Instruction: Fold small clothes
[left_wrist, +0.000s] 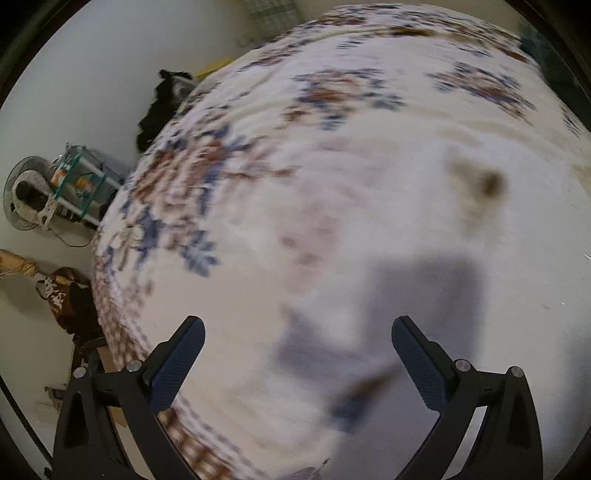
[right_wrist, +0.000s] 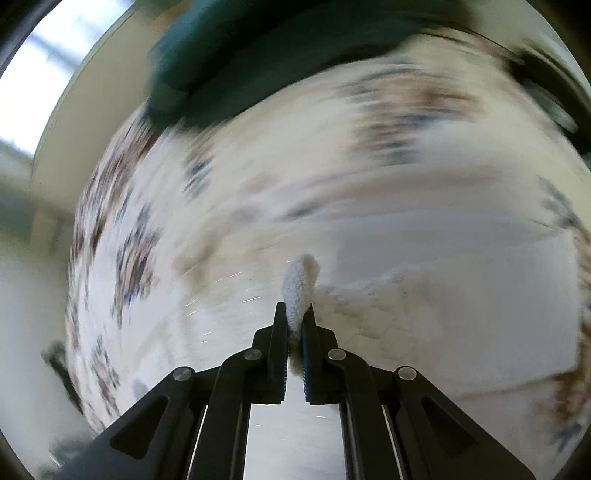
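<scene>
My right claw (right_wrist: 294, 314) pinching corner of white fuzzy garment (right_wrist: 388, 306); rest trails right of claw over floral bed (right_wrist: 147, 229). My left claw (left_wrist: 297, 339) spread wide, holding nothing, above bed. Risk: thin pinch slips out, fabric bunches, fold goes crooked. Views blurred.

Ahead of your left claw (left_wrist: 297, 354): open bedspread (left_wrist: 369, 129), nothing standing between the spread jaws.
Left of it: clutter (left_wrist: 74, 177) past the bed edge.
Beyond your right claw (right_wrist: 295, 314): green cloth (right_wrist: 229, 62) blocks the far edge.
</scene>
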